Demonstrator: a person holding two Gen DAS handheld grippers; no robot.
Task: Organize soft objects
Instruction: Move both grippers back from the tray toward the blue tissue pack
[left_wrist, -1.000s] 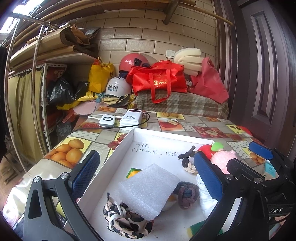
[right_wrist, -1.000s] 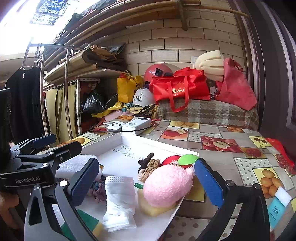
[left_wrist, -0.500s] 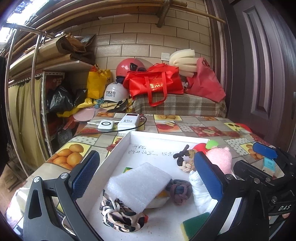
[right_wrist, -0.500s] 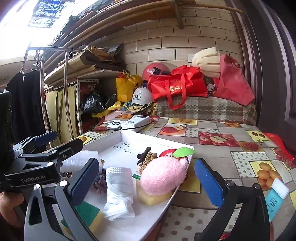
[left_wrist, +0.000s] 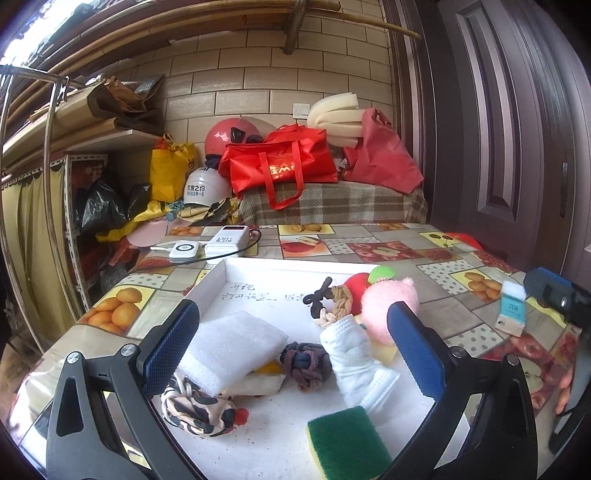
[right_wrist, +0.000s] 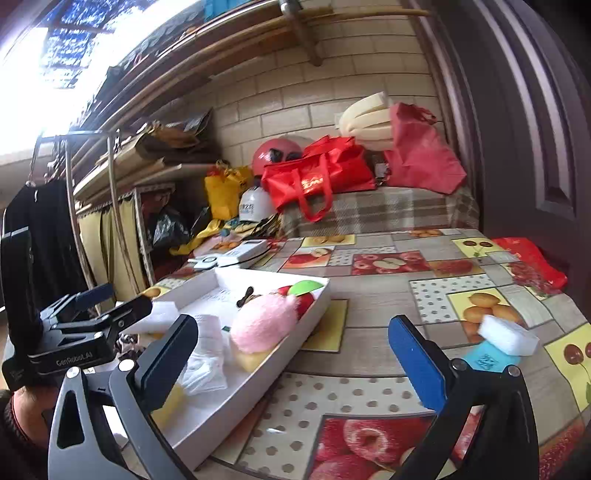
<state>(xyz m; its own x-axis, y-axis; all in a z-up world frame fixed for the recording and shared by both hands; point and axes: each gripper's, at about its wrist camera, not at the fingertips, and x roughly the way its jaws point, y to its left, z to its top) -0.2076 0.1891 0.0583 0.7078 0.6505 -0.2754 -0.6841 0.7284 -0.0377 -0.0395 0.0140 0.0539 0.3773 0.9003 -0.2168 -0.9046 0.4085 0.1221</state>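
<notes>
White tray (left_wrist: 221, 273) crowded: foam block (left_wrist: 236, 343), knotted rope ball (left_wrist: 304, 363), white sock (left_wrist: 354, 362), pink plush (left_wrist: 391, 306), green sponge (left_wrist: 347, 443) leave bare floor only at its far end | open tablecloth (right_wrist: 376, 325) right of tray | white eraser (right_wrist: 508, 336) blocks the right edge | power bank (left_wrist: 231, 240) sits behind tray
</notes>
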